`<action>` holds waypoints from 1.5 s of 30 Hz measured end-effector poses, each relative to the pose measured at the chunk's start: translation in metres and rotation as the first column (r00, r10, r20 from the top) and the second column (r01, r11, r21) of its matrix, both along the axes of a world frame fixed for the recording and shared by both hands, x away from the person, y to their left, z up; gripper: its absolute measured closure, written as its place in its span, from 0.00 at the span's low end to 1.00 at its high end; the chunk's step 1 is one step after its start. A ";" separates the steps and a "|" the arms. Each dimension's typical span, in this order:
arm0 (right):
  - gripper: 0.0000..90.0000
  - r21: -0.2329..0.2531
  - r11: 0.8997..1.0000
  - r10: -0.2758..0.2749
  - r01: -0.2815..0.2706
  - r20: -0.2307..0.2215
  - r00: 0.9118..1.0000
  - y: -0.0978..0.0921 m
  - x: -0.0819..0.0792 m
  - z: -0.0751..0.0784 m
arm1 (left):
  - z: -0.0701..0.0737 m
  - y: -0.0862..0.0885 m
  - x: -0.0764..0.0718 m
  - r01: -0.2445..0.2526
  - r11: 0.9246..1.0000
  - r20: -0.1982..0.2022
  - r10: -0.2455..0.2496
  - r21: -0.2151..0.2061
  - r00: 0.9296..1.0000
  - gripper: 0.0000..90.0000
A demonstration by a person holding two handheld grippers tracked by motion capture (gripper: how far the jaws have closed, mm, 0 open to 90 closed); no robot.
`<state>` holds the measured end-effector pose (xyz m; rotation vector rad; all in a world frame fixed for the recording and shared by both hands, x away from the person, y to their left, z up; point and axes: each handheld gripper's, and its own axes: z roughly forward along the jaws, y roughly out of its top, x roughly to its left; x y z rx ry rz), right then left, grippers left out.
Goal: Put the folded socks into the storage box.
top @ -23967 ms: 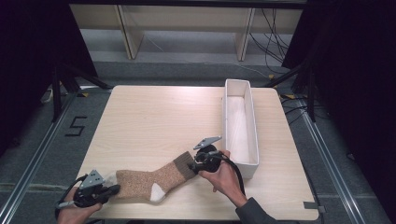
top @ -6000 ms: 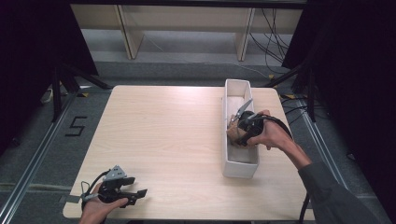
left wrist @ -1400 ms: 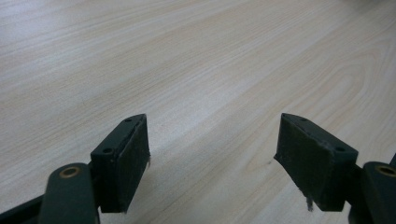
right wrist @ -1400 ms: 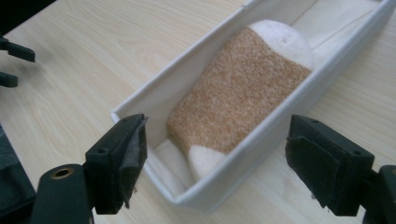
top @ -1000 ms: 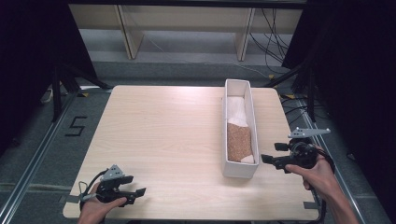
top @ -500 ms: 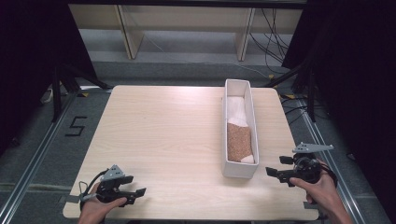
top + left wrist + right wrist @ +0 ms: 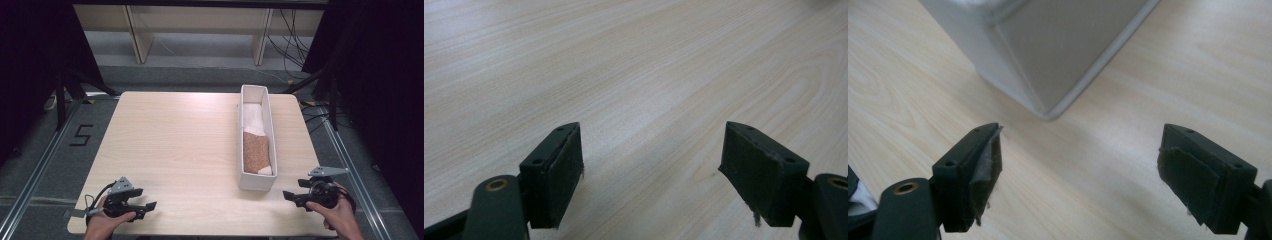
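Note:
A brown and white sock (image 7: 257, 142) lies stretched along the inside of a long white bin (image 7: 239, 150) on the right half of the wooden table (image 7: 175, 140). My right gripper (image 7: 291, 197) rests low on the table at the front right, just beyond the bin's near corner (image 7: 1048, 107), jaws wide open and empty. My left gripper (image 7: 148, 207) sits at the table's front left edge, also open, with bare wood (image 7: 649, 125) between its jaws.
The table's near edge runs just under both hands. Metal rails (image 7: 35, 170) flank the table on the floor, with a "5" marking (image 7: 80, 135) at the left. Shelving legs and cables (image 7: 295, 40) stand behind the far edge.
Over the earlier frames my right gripper carried the sock into the bin, let go, and drew back to the front right. In the last second it dropped nearer the table's front edge. The left stayed still.

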<state>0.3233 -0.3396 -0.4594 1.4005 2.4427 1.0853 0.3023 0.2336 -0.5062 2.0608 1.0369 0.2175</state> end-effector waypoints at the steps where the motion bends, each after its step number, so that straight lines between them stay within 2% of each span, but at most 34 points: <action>1: 0.20 -0.028 1.000 -0.003 0.003 0.002 1.000 0.000 0.000 -0.003 | -0.001 0.000 0.000 -0.006 1.000 0.006 0.006 -0.003 1.000 0.26; 2: 0.21 -0.008 1.000 -0.002 0.002 -0.024 1.000 0.002 -0.001 -0.008 | -0.001 0.000 0.000 -0.006 1.000 0.005 0.006 -0.003 1.000 0.26; 4: 0.20 -0.017 1.000 -0.005 0.004 -0.057 0.998 0.004 -0.003 -0.013 | -0.001 0.000 0.000 -0.005 1.000 0.005 0.006 -0.003 1.000 0.26; 5: 0.20 -0.030 1.000 -0.004 0.003 -0.045 0.999 0.005 -0.003 -0.015 | -0.001 0.000 0.000 -0.005 1.000 0.005 0.005 -0.002 1.000 0.26; 8: 0.21 -0.026 1.000 -0.012 0.011 -0.072 0.997 0.009 -0.007 -0.020 | 0.000 0.000 0.000 0.002 1.000 -0.001 -0.002 0.000 1.000 0.26; 9: 0.21 -0.039 0.999 0.004 -0.006 -0.034 0.999 0.009 -0.006 -0.023 | 0.000 0.000 0.000 -0.001 1.000 0.003 0.001 0.000 1.000 0.26; 10: 0.21 -0.062 0.998 0.021 -0.023 -0.034 0.999 0.008 -0.006 -0.023 | 0.000 0.000 0.000 0.008 1.000 -0.005 -0.008 0.001 1.000 0.26; 11: 0.21 -0.063 0.997 0.034 -0.034 -0.014 0.999 0.009 -0.006 -0.025 | 0.000 0.000 0.000 0.007 1.000 -0.004 -0.007 0.000 1.000 0.26; 16: 0.21 -0.090 0.995 0.052 -0.053 -0.013 0.999 0.012 -0.010 -0.030 | -0.001 -0.001 -0.001 0.006 1.000 0.000 -0.006 0.004 1.000 0.26; 17: 0.21 -0.082 0.996 0.014 -0.017 -0.046 0.999 0.016 -0.014 -0.031 | -0.001 -0.002 -0.001 0.002 1.000 -0.002 -0.002 -0.002 1.000 0.26; 18: 0.21 -0.106 0.993 0.042 -0.043 -0.014 0.999 0.015 -0.013 -0.032 | -0.002 -0.002 -0.001 0.004 1.000 0.005 -0.004 0.006 1.000 0.26; 19: 0.21 -0.125 0.990 0.063 -0.063 -0.002 0.998 0.014 -0.013 -0.033 | -0.002 -0.002 -0.001 0.004 1.000 0.003 -0.004 0.007 1.000 0.26; 20: 0.21 -0.135 0.989 0.053 -0.053 0.001 0.999 0.015 -0.014 -0.034 | -0.002 -0.002 -0.001 0.002 1.000 0.002 -0.002 0.005 1.000 0.26; 21: 0.21 -0.132 0.989 0.059 -0.060 -0.013 0.998 0.015 -0.015 -0.034 | -0.002 -0.002 0.000 0.004 1.000 0.002 -0.004 0.007 1.000 0.26; 23: 0.21 -0.131 0.989 0.078 -0.076 0.012 0.997 0.015 -0.016 -0.036 | -0.002 -0.002 -0.001 0.004 1.000 0.002 -0.004 0.008 1.000 0.26; 24: 0.21 -0.124 0.990 0.060 -0.060 -0.004 0.998 0.016 -0.019 -0.035 | -0.001 -0.002 0.000 0.006 1.000 0.001 -0.006 0.009 1.000 0.26; 25: 0.21 -0.116 0.991 0.063 -0.062 -0.001 0.998 0.017 -0.020 -0.036 | -0.002 -0.002 0.000 0.005 1.000 0.002 -0.005 0.008 1.000 0.26; 26: 0.21 -0.135 0.988 0.071 -0.070 0.008 0.997 0.016 -0.020 -0.036 | -0.002 -0.002 0.000 0.004 1.000 0.004 -0.004 0.008 1.000 0.26; 27: 0.21 -0.113 0.989 0.098 -0.098 -0.007 0.995 0.017 -0.019 -0.038 | -0.002 -0.002 0.000 0.006 1.000 0.002 -0.006 0.010 1.000 0.26; 30: 0.21 -0.124 0.990 0.071 -0.073 -0.020 0.997 0.018 -0.022 -0.038 | -0.002 -0.002 -0.001 0.009 1.000 -0.001 -0.009 0.012 1.000 0.26; 31: 0.21 -0.110 0.993 0.046 -0.048 -0.027 0.999 0.020 -0.024 -0.038 | -0.002 -0.002 -0.001 0.010 1.000 -0.001 -0.009 0.013 1.000 0.26; 35: 0.21 -0.107 0.993 0.057 -0.060 -0.026 0.998 0.019 -0.023 -0.040 | -0.002 -0.002 -0.001 0.009 1.000 -0.001 -0.009 0.013 1.000 0.26; 37: 0.21 -0.107 0.992 0.064 -0.063 -0.001 0.998 0.020 -0.023 -0.042 | -0.002 -0.002 0.000 0.008 1.000 0.000 -0.008 0.015 1.000 0.26; 38: 0.21 -0.141 0.985 0.099 -0.096 0.016 0.995 0.017 -0.021 -0.041 | -0.002 -0.002 0.000 0.011 1.000 -0.004 -0.011 0.012 1.000 0.26; 41: 0.21 -0.137 0.987 0.090 -0.087 0.017 0.996 0.018 -0.021 -0.041 | -0.002 -0.002 -0.001 0.010 1.000 -0.008 -0.010 0.014 1.000 0.26; 42: 0.21 -0.137 0.987 0.088 -0.085 0.017 0.996 0.018 -0.021 -0.041 | -0.003 -0.004 -0.001 -0.012 1.000 -0.006 0.012 -0.014 1.000 0.26; 45: 0.21 -0.136 0.987 0.086 -0.083 0.011 0.996 0.018 -0.022 -0.041 | -0.003 -0.004 -0.001 -0.016 1.000 -0.004 0.015 -0.012 1.000 0.26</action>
